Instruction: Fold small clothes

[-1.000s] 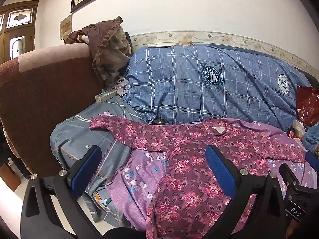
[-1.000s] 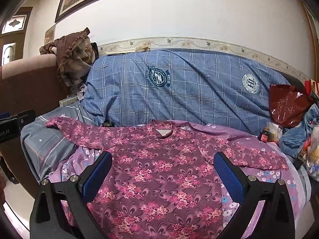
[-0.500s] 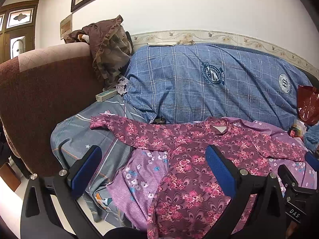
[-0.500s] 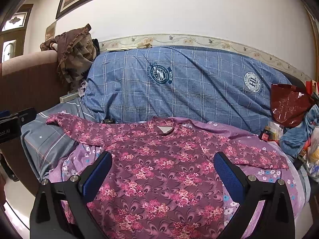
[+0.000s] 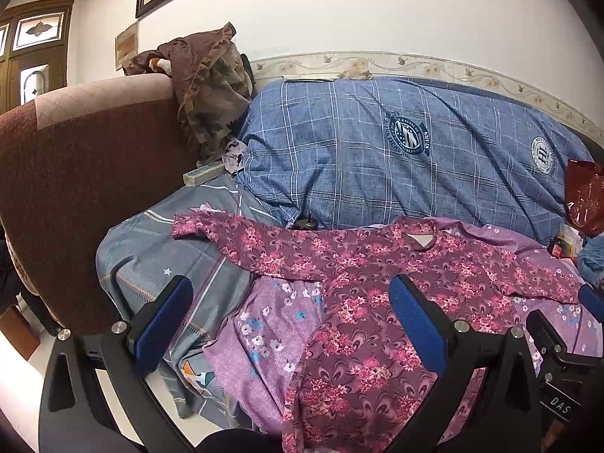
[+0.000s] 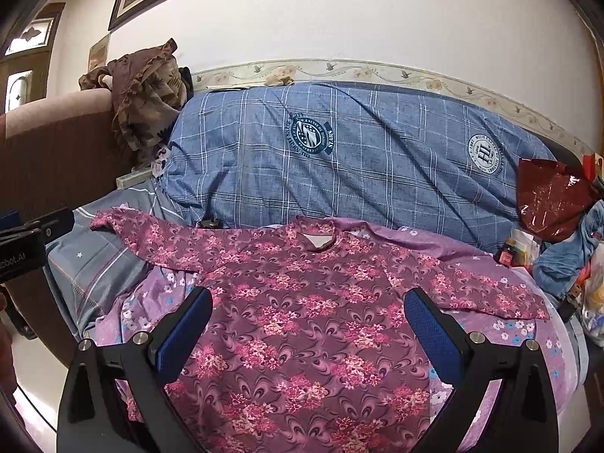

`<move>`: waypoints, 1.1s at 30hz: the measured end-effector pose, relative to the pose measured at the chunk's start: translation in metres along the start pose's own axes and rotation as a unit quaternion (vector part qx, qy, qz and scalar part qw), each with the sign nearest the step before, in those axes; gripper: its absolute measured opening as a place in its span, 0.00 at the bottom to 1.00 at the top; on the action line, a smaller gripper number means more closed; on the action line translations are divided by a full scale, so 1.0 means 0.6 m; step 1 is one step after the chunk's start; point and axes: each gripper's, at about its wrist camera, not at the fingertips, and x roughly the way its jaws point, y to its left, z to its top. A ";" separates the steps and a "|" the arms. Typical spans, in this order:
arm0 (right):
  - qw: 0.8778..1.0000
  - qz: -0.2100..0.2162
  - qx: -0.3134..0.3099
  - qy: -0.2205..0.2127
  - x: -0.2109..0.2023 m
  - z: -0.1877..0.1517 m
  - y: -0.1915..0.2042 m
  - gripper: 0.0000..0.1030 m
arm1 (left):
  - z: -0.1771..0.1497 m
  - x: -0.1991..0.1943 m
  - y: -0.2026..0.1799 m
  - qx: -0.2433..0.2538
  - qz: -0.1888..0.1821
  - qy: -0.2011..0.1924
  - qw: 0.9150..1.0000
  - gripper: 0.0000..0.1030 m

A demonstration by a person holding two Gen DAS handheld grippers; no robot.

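Observation:
A maroon long-sleeved top with pink flowers (image 6: 302, 302) lies flat on the bed, both sleeves spread out, neck toward the wall; it also shows in the left wrist view (image 5: 377, 283). My left gripper (image 5: 290, 302) is open and empty, held above the top's left side and the purple sheet. My right gripper (image 6: 307, 313) is open and empty, held above the middle of the top's body. The left sleeve (image 5: 211, 226) reaches onto a grey cover.
A purple flowered sheet (image 5: 264, 324) lies under the top. A blue checked quilt (image 6: 339, 158) is piled along the wall. A brown headboard (image 5: 75, 158) stands at the left with brown cloth (image 5: 211, 90) over it. A red bag (image 6: 547, 196) and clutter sit at the right.
Both grippers have drifted slightly; the top sits a little lower in the views. Jaws stay open and the top has not moved.

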 end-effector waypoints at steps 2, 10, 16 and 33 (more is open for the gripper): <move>1.000 0.001 -0.002 0.002 0.002 0.000 0.003 0.99 | 0.000 0.002 -0.003 0.000 0.001 0.002 1.000 1.00; 1.000 0.001 0.000 0.010 0.009 -0.002 0.006 0.99 | 0.000 0.011 -0.008 0.004 0.000 0.011 1.000 1.00; 1.000 0.001 0.003 0.016 0.016 -0.005 0.002 0.99 | -0.002 0.017 -0.011 0.005 0.000 0.016 1.000 1.00; 0.999 -0.002 0.002 0.033 0.038 -0.017 0.003 0.99 | -0.013 0.042 -0.019 0.009 -0.001 0.031 0.999 1.00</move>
